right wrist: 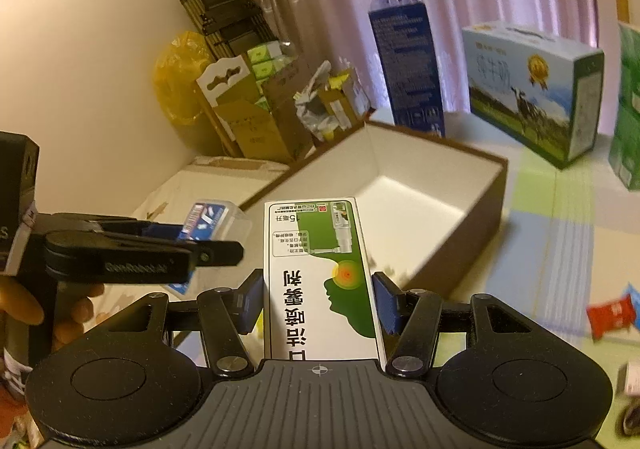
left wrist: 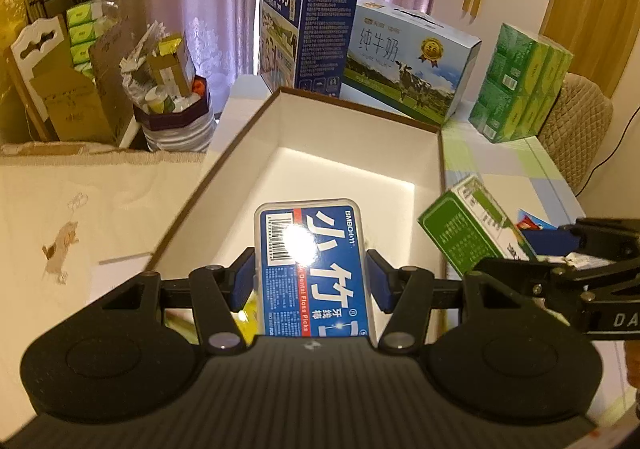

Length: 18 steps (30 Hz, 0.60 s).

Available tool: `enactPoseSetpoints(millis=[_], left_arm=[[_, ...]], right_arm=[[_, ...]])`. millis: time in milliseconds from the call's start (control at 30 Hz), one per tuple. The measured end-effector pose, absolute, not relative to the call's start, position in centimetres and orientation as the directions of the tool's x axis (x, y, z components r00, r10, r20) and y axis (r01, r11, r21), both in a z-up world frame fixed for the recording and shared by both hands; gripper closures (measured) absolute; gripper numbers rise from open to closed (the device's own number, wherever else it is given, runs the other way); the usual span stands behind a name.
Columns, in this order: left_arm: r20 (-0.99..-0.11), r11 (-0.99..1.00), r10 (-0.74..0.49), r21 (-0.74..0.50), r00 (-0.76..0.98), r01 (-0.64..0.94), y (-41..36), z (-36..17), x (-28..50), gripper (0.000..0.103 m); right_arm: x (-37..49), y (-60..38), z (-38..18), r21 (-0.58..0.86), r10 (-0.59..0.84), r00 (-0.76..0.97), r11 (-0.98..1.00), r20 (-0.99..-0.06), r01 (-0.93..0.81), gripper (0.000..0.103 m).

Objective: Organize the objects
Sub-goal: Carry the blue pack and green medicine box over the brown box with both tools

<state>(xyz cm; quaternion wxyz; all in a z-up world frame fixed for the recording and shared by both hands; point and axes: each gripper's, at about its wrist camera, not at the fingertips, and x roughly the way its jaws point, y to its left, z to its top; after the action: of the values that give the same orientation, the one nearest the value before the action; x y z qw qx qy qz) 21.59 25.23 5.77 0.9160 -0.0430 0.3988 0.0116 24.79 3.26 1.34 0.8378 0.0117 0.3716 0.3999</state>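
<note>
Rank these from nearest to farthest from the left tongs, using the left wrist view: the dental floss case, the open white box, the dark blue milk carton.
1. Dental floss case: gripped in the left tongs.
2. Open white box: directly ahead, under and beyond the case.
3. Dark blue milk carton: upright behind the box's far wall, near the curtain.

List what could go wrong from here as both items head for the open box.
1. The two hand-held grippers sit close together at the box's near end; the left hand-held gripper and right hand-held gripper could bump if both drop at once.
2. The floss case has glossy sides and could slip from the pads.
3. The green carton hangs short of the box, so an early release might land it on the rim or table.
</note>
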Motion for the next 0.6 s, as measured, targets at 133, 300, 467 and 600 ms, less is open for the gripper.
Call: enactPoseSetpoints(millis=[133,300,467,600], left_arm=[[-0.732,0.997,-0.024,-0.068,0.681,-0.039,25.8,5.5,24.0,0.050],[-0.738,0.998,-0.035,-0.063,0.674,-0.017,26.5,5.0,27.0,0.050],[-0.756,0.998,-0.035,-0.055,0.653,-0.010,26.9,3.7,30.2,0.050],[-0.774,0.998,-0.044,-0.065,0.631,-0.011,27.4,2.5,32.6,0.050]], right_arm=[[26.6,4.7,1.4,0.311,0.671,0.420,0.691,-0.611,-0.653,0.050],[29.5,6.2,0.7,0.284,0.637,0.448,0.723,-0.628,-0.630,0.050],[32.5,7.3,-0.4,0.273,0.602,0.459,0.753,-0.654,-0.599,0.050],[34.5,8.1,-1.5,0.266,0.576,0.462,0.774,-0.674,-0.575,0.050]])
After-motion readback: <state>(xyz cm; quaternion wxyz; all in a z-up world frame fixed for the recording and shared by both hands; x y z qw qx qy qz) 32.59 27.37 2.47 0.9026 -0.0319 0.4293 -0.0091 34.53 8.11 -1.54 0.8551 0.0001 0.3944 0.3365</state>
